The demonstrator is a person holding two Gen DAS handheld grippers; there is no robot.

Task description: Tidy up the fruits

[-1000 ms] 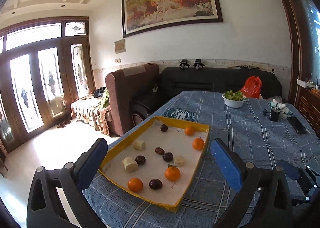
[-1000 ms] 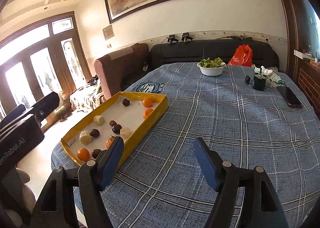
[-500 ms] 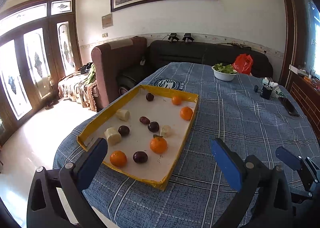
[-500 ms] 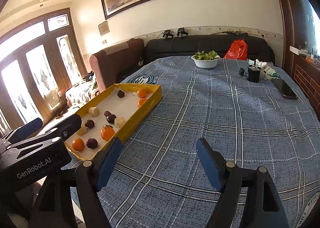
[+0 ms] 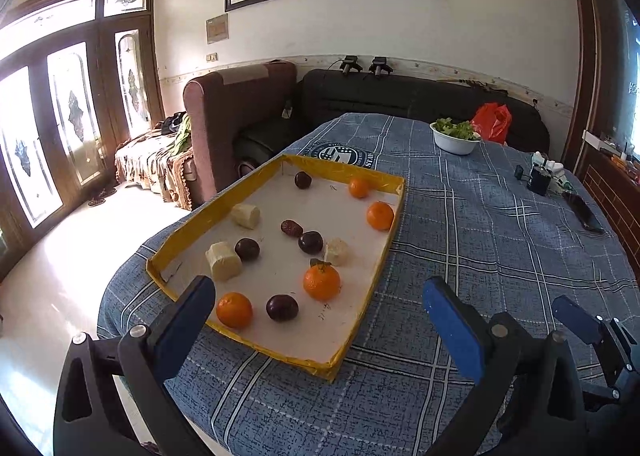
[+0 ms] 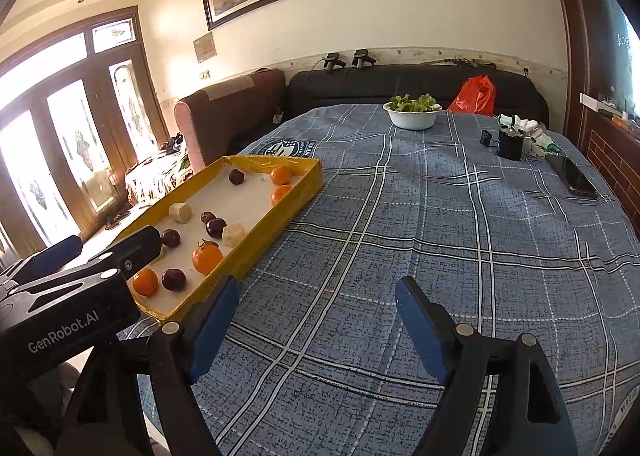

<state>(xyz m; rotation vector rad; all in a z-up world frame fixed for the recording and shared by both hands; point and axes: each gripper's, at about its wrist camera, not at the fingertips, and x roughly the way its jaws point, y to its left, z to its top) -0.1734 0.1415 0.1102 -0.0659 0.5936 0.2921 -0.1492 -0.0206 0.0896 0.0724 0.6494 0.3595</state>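
Woven plaid cloth (image 5: 480,248); glossy yellow-taped tray (image 5: 376,176), matt white floor.

Left gripper (image 5: 318,306) has tilted downward and advanced toward the yellow tray (image 5: 396,220); the tray now lies lower and larger in its view. Right gripper (image 6: 316,310) has pitched slightly downward. In the right wrist view, the left gripper body has entered further from the near left

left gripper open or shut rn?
Open. In the left wrist view the left gripper has its blue pads spread wide with nothing between them, hovering short of the tray.
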